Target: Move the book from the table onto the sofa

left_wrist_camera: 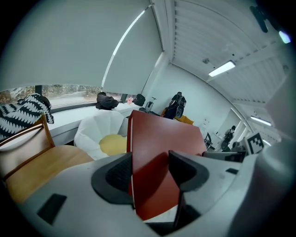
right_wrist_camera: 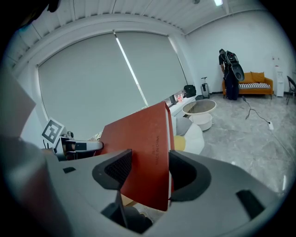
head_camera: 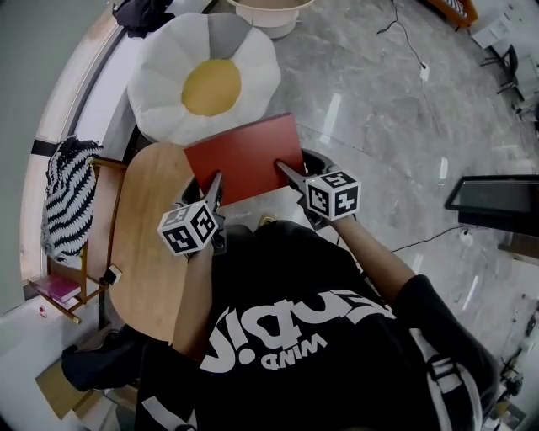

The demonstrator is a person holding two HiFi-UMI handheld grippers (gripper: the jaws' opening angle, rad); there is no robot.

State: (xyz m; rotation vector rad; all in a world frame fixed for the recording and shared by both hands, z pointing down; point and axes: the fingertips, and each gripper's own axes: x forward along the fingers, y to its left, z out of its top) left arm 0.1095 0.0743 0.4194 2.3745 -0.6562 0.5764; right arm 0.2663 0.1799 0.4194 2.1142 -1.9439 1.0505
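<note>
A red hardcover book [head_camera: 244,156] hangs in the air between my two grippers, over the far edge of the round wooden table [head_camera: 147,244]. My left gripper [head_camera: 216,189] is shut on the book's left near corner. In the left gripper view its pads press both covers of the book [left_wrist_camera: 162,139]. On the right near corner my right gripper [head_camera: 291,175] clamps the book [right_wrist_camera: 138,139] near its spine. Just beyond the book, a white egg-shaped cushion seat [head_camera: 210,80] with a yellow centre lies on the floor.
A wooden chair [head_camera: 80,278] draped with a black-and-white striped cloth [head_camera: 67,198] stands left of the table. A white basin [head_camera: 268,15] sits behind the cushion seat. A dark screen [head_camera: 497,202] is at the right, and an orange sofa [right_wrist_camera: 252,83] stands far across the room.
</note>
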